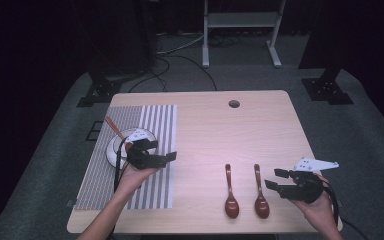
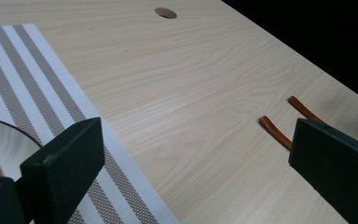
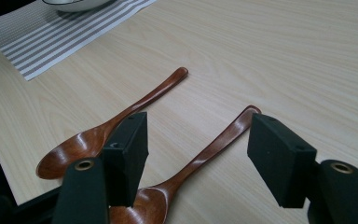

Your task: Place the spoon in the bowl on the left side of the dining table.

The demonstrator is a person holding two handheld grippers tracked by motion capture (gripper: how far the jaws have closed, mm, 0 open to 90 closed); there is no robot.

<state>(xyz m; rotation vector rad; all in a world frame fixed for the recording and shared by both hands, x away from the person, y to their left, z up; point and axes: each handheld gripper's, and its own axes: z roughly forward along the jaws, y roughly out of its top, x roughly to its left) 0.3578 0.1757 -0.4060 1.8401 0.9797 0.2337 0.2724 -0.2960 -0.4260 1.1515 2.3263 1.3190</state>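
Note:
Two brown wooden spoons lie side by side near the table's front edge, the left spoon [image 1: 229, 194] [image 3: 107, 129] and the right spoon [image 1: 260, 195] [image 3: 200, 158], bowls toward the person. My right gripper [image 1: 274, 179] [image 3: 196, 154] hovers open just right of them, its jaws straddling the right spoon's handle without touching. My left gripper [image 1: 166, 156] [image 2: 191, 177] is open and empty over the striped placemat [image 1: 130, 190] [image 2: 23, 74], beside a white bowl [image 1: 116, 148] [image 2: 0, 144] that holds a third brown spoon [image 1: 113, 126].
The light wooden table [image 1: 220, 130] has a round cable hole [image 1: 234, 104] [image 2: 165, 12] near its far edge. A white stand [image 1: 240, 30] and dark equipment legs stand on the grey floor beyond.

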